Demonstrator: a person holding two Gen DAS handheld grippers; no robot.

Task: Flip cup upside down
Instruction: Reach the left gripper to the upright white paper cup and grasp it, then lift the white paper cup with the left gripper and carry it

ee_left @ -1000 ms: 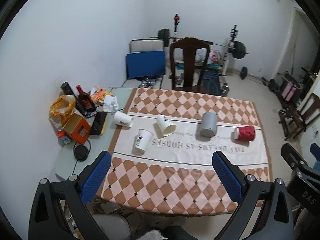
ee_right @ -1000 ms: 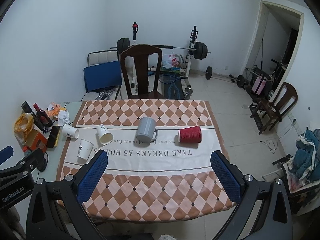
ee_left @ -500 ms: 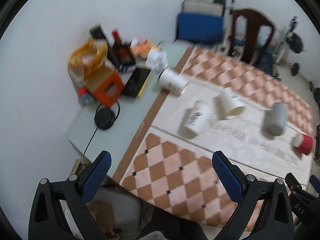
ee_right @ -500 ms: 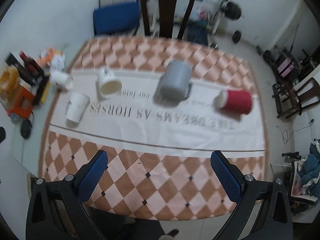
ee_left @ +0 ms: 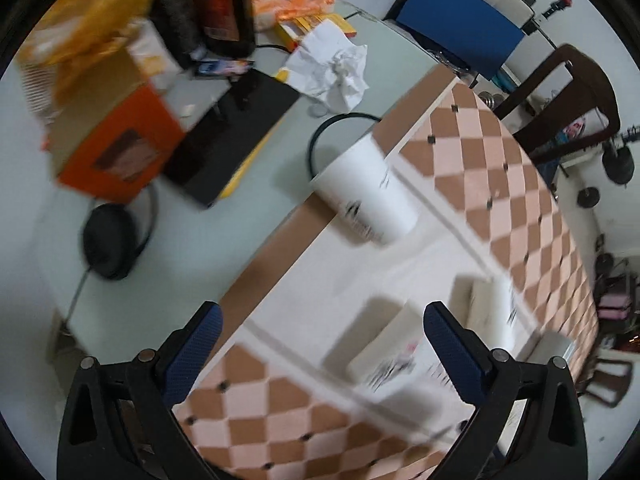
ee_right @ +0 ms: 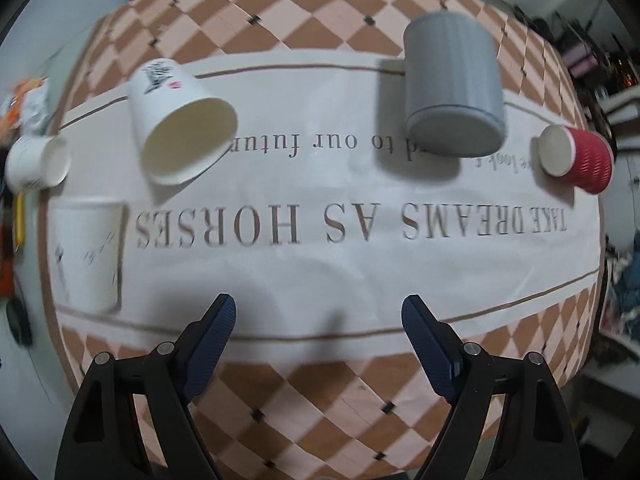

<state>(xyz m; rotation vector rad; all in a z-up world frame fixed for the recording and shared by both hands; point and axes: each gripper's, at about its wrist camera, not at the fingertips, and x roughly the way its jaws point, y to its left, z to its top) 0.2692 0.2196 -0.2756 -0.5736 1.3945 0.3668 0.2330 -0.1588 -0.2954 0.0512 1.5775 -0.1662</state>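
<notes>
Between the left gripper [ee_left: 322, 330] and its blue fingers [ee_left: 196, 344], spread wide apart, nothing is held; they hang above the checked cloth [ee_left: 500, 168] on the desk [ee_left: 192, 248]. Ahead of them a white paper cup [ee_left: 364, 194] lies on its side at the cloth's edge, well apart from the fingers. A second white cup [ee_left: 394, 354] lies blurred just inside the right-hand finger; whether it touches cannot be told. Beyond the left-hand finger stand an orange box [ee_left: 116, 140] and a brown bottle [ee_left: 224, 4].

The right gripper [ee_right: 318, 330] is likewise spread wide and grips nothing. Ahead of it, all tipped over and well apart from the fingers [ee_right: 210, 330], lie an open-mouthed white cup [ee_right: 182, 120], a grey mug [ee_right: 454, 84] and a red ribbed cup [ee_right: 574, 160].
</notes>
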